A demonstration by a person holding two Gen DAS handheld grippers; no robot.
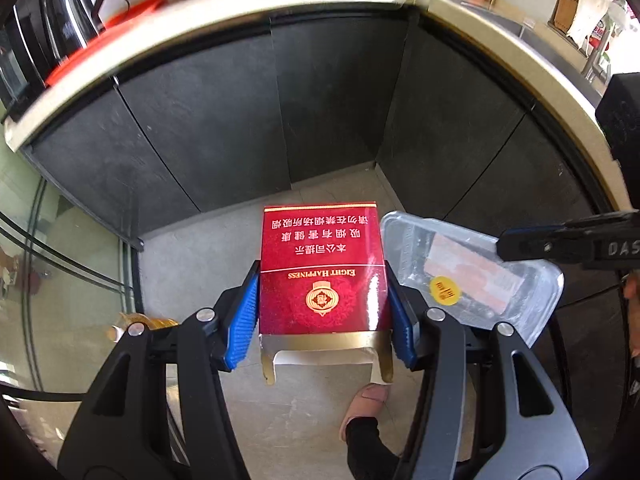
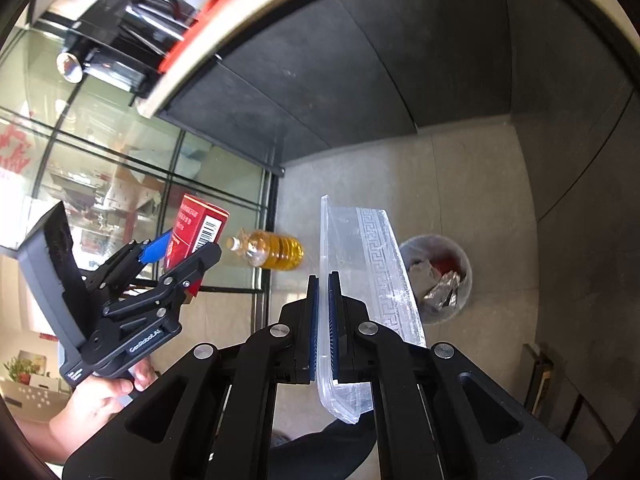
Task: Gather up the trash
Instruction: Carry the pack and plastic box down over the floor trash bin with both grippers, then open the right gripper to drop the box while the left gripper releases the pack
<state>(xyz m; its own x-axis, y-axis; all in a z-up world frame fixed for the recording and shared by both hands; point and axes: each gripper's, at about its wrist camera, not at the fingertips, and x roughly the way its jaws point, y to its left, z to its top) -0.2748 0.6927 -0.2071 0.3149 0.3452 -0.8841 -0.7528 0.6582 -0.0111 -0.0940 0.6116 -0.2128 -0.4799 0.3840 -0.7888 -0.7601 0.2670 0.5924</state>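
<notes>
My left gripper (image 1: 322, 312) is shut on a red cigarette box (image 1: 322, 268) with gold print, its blue pads pressing both long sides; the box's gold flap hangs open toward me. The right wrist view shows that same box (image 2: 200, 228) in the left gripper (image 2: 180, 250), held above the floor. My right gripper (image 2: 323, 320) is shut on the rim of a clear plastic food tray (image 2: 360, 264), which stands on edge. In the left wrist view the tray (image 1: 472, 276) carries a yellow sticker, with the right gripper's finger (image 1: 560, 246) on it. A small bin (image 2: 438, 276) holding crumpled trash stands on the floor below.
Dark cabinet fronts (image 1: 328, 100) under a pale counter edge (image 1: 256, 28) enclose the floor corner. A bottle of yellow oil (image 2: 272, 252) stands by the glass door (image 2: 120, 168). A person's foot in a slipper (image 1: 366, 404) is on the floor tiles below the box.
</notes>
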